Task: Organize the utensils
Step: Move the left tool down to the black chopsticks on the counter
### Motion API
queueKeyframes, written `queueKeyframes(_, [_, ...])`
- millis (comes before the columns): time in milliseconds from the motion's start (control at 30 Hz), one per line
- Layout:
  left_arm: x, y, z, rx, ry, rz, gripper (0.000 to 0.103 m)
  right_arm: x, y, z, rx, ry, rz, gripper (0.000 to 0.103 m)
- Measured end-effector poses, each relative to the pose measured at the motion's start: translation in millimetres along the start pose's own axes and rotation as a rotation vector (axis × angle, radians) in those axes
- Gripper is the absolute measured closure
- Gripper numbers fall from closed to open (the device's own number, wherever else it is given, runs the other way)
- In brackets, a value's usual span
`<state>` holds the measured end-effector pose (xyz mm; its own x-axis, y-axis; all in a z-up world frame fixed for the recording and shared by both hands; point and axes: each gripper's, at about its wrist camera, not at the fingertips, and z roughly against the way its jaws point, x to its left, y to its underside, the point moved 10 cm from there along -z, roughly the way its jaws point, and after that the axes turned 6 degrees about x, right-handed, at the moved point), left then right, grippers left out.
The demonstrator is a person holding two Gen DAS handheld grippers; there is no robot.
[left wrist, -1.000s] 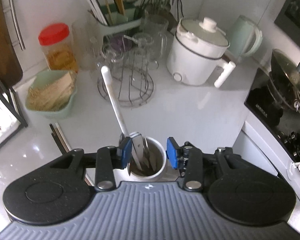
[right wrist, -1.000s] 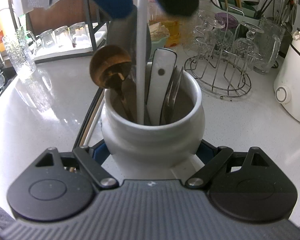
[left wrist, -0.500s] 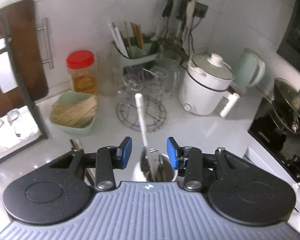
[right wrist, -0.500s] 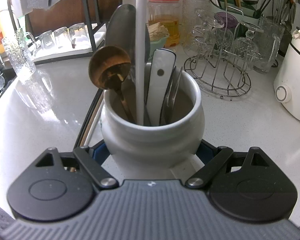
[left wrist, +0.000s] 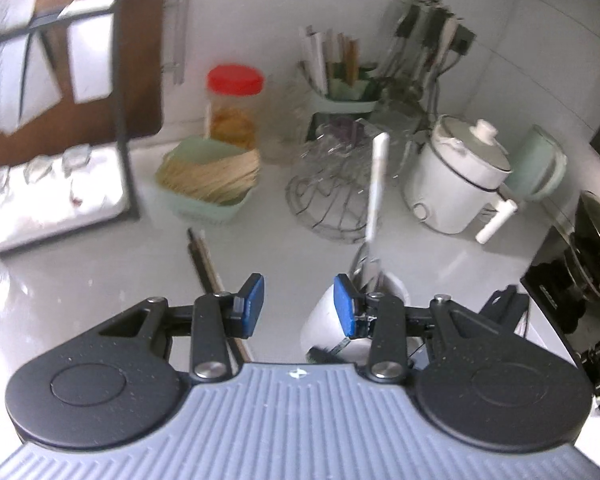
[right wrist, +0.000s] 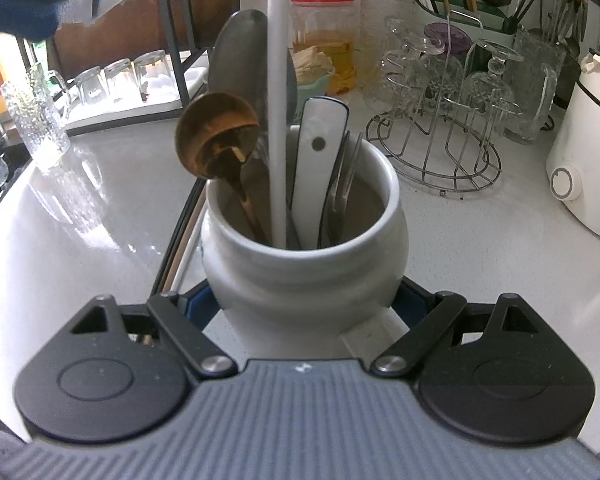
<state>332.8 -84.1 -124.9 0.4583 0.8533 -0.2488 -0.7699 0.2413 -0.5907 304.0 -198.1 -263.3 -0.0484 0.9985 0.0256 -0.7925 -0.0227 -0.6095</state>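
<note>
A white ceramic crock (right wrist: 304,276) stands on the white counter with several utensils upright in it: a wooden spoon (right wrist: 216,140), a long white handle (right wrist: 278,120), a flat white handle (right wrist: 318,160) and a big metal spoon (right wrist: 240,52). My right gripper (right wrist: 304,300) holds the crock by its sides, its jaws still closing tight on it. My left gripper (left wrist: 300,306) is open and empty, hovering left of the crock (left wrist: 322,326). Dark chopsticks (left wrist: 204,256) lie on the counter just beyond its left finger.
Behind the crock are a wire rack of glasses (left wrist: 332,200), a green basket of sticks (left wrist: 208,184), a red-lidded jar (left wrist: 234,108) and a white cooker (left wrist: 456,184). A tray of glasses (left wrist: 52,184) sits far left. The stove (left wrist: 580,280) borders the right.
My left gripper has pulled away from over the crock and swung left, still open. The long white handle stays standing in the crock. The right gripper and crock have not moved.
</note>
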Motion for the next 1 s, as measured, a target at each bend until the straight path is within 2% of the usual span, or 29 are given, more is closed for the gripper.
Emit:
queueKeyframes(200, [32, 24, -28, 0.055, -0.027, 0.072, 0.059, 0, -2, -1, 0.022, -0.001, 0.005, 0.012])
queueKeyframes(400, [53, 53, -77, 0.125, -0.131, 0.022, 0.059, -1, -5, -3, 0.036, -0.003, 0.004, 0.012])
queueKeyframes(567, [67, 71, -110, 0.174, -0.187, 0.043, 0.059, -2, -8, -4, 0.065, -0.006, 0.004, 0.012])
queueKeyframes(767, [73, 84, -127, 0.168, -0.235, 0.025, 0.059, -3, -8, -6, 0.077, -0.01, 0.007, 0.012])
queueKeyframes(1000, [68, 85, -134, 0.159, -0.249, 0.001, 0.059, -3, -9, -7, 0.087, -0.009, 0.007, 0.012])
